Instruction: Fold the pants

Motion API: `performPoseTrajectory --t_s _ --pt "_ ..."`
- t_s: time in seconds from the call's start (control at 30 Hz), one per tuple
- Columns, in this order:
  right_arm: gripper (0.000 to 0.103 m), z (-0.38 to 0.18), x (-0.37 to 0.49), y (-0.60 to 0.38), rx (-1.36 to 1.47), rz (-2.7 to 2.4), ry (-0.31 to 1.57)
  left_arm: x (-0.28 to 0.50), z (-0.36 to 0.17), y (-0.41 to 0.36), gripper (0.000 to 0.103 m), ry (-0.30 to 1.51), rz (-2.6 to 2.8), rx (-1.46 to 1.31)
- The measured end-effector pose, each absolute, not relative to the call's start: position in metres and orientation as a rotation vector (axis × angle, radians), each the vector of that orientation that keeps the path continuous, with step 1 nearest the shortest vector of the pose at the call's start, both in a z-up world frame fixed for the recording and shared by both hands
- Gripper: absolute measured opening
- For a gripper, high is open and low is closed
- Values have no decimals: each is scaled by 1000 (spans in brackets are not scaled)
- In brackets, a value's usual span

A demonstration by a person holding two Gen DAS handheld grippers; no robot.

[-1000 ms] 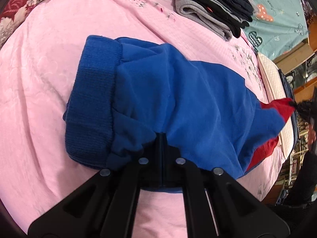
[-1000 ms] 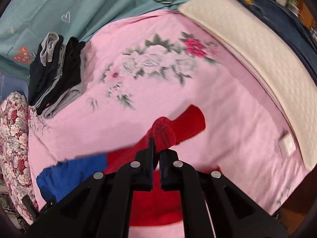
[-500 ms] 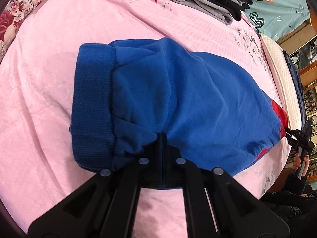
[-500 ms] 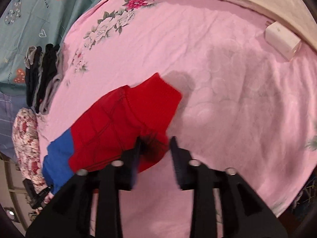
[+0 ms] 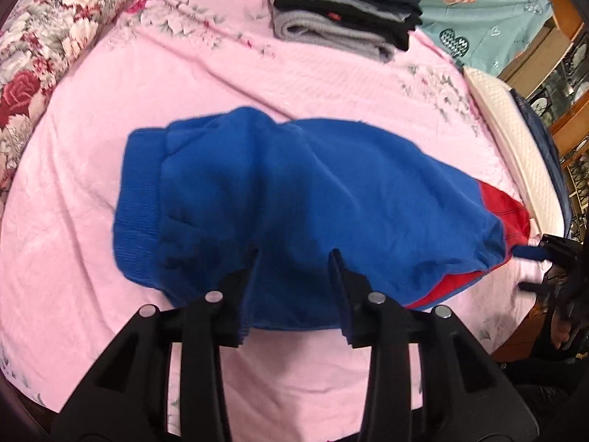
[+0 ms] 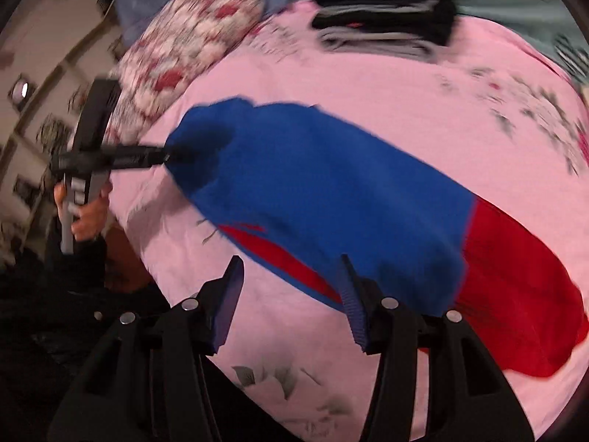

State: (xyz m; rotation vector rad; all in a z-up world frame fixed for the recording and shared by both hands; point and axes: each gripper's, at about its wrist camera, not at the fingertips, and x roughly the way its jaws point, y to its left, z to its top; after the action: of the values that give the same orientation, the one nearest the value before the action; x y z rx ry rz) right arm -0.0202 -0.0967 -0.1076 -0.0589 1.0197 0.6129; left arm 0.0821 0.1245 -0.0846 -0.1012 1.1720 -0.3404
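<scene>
Hand-held gripper (image 5: 294,258) gapes over pants (image 5: 313,199); right view alone shows hand (image 6: 86,215).

Left gripper (image 5: 294,258) hangs low over the near edge of the pink bedsheet (image 5: 110,110), jaws spread wide with the blue cloth of the pants (image 5: 313,191) showing between them. The pants lie flat across the middle of the bed, ribbed waistband (image 5: 138,206) to the left, red lower legs (image 5: 504,206) trailing toward the right edge. At that right edge sits the right gripper (image 5: 552,254), blurred. A stack of folded dark clothes (image 5: 342,11) rests at the far edge.
</scene>
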Motion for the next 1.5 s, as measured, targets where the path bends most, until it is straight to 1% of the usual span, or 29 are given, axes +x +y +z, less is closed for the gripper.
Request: performPoseTrajectory --t_s 0.07,0.13,0.2,0.23,0.37,0.4,0.43,0.47,0.5,0.53,0.57,0.67,0.77,0.83,0.87,0.9,0.93,1.0,1.03,1.07,1.13,1.17,1.23,1.3,1.33,1.37,1.43,1.47,1.5 --pt "52 -118 -13 -61 -212 645 1030 88 -98 127 29 1205 -301 -105" --pt "52 -125 -2 -46 -262 647 1052 93 -112 137 25 1236 -255 -122" --pt "45 -129 5 -43 -252 666 1084 92 -112 142 24 1222 -265 -154" --pt "44 -131 9 -43 -247 664 1099 92 -112 144 23 1218 -261 -151" --pt "44 -131 17 -54 -214 638 1101 91 -113 149 21 1210 -278 -164" --pt "38 -132 19 -55 -215 625 1101 92 -113 150 19 1210 -277 -164" --pt "21 -135 20 -54 -215 621 1112 93 -114 152 15 1210 -272 -163" --pt "10 -140 22 -54 -199 633 1138 94 -115 154 11 1210 -265 -165" --pt "4 -142 22 -53 -185 634 1144 95 -117 156 8 1212 -255 -172" --pt "3 -141 22 -52 -174 631 1136 95 -118 158 4 1214 -248 -178" --pt "3 -136 18 -53 -154 645 1122 95 -118 161 3 1215 -240 -182" --pt "3 -121 2 -53 -148 677 1065 92 -116 169 3 1209 -230 -182" --pt "3 -139 0 -50 -161 670 1101 88 -115 174 3 1201 -216 -173" --pt "7 -157 2 -49 -153 658 1145 88 -116 174 3 1201 -212 -170" --pt "9 -153 1 -53 -136 668 1134 88 -115 170 3 1200 -208 -147" --pt "27 -148 0 -55 -130 682 1153 87 -113 166 3 1195 -205 -115" --pt "37 -139 -2 -60 -119 695 1159 85 -109 164 3 1190 -206 -103" --pt "37 -103 -4 -78 -79 705 1071 79 -97 164 13 1171 -217 -105" --pt "39 -86 -2 -88 -60 695 1031 75 -88 164 24 1143 -219 -105" --pt "41 -68 4 -98 -42 663 987 71 -79 163 32 1111 -225 -106" --pt "41 -45 28 -108 -30 586 927 65 -58 153 34 1045 -271 -113" --pt "41 -41 44 -107 -26 575 924 64 -51 146 36 1028 -302 -118" --pt "41 -46 76 -100 -15 569 945 70 -45 120 38 1019 -371 -120" --pt "39 -63 117 -84 -14 552 992 77 -54 97 38 1029 -399 -84" --pt "33 -70 126 -81 -12 555 1009 80 -62 86 37 1045 -401 -55" --pt "30 -80 139 -82 -1 568 1038 84 -77 75 28 1085 -402 -22" --pt "28 -91 155 -76 3 574 1061 86 -100 69 14 1158 -405 -2" --pt "28 -96 161 -73 -9 571 1064 86 -115 69 14 1206 -411 -10" --pt "28 -101 166 -70 -20 571 1069 85 -120 72 14 1206 -414 -22"
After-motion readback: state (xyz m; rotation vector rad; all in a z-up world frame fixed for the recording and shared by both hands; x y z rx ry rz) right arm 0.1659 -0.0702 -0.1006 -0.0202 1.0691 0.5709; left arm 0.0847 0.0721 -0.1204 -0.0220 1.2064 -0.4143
